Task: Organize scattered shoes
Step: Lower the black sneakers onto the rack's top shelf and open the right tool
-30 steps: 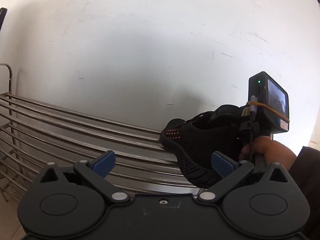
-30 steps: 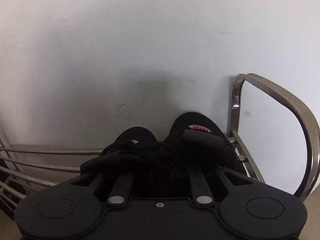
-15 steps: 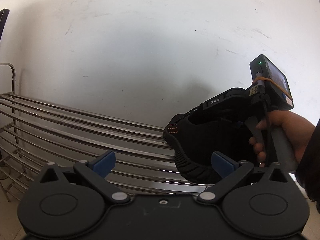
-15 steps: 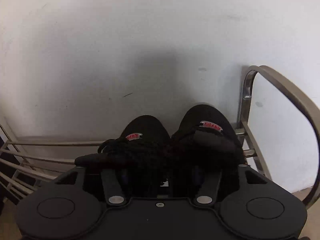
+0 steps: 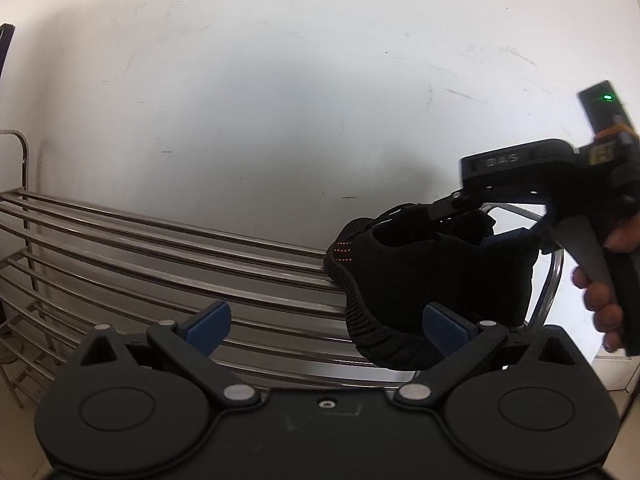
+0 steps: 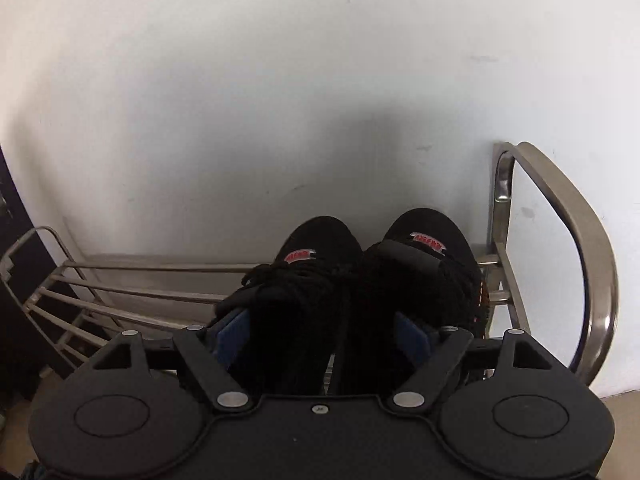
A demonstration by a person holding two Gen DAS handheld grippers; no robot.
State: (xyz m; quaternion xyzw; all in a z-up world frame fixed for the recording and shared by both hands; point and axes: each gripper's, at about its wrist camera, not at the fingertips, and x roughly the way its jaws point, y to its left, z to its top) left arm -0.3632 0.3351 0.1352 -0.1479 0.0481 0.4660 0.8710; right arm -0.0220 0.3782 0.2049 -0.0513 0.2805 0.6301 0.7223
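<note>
A pair of black knit shoes with red tongue labels (image 6: 352, 276) sits side by side on the top shelf of a steel shoe rack (image 6: 560, 216), toes toward the white wall, at the rack's right end. My right gripper (image 6: 324, 336) is open, its blue-padded fingers (image 6: 232, 328) standing outside both shoe heels. In the left wrist view the shoes (image 5: 420, 276) rest on the rack bars (image 5: 160, 248) at right, with the right gripper's body above them. My left gripper (image 5: 326, 322) is open and empty, in front of the rack.
The white wall (image 5: 280, 100) stands directly behind the rack. The rack's curved right end rail (image 6: 600, 280) is beside the right shoe. Lower shelves (image 5: 24, 320) show at the left. A dark object (image 6: 12, 240) stands at the far left edge.
My right gripper has opened from its grip on the shoes' heels and drawn back a little. The shoes now rest on the top shelf. The left gripper has hardly moved.
</note>
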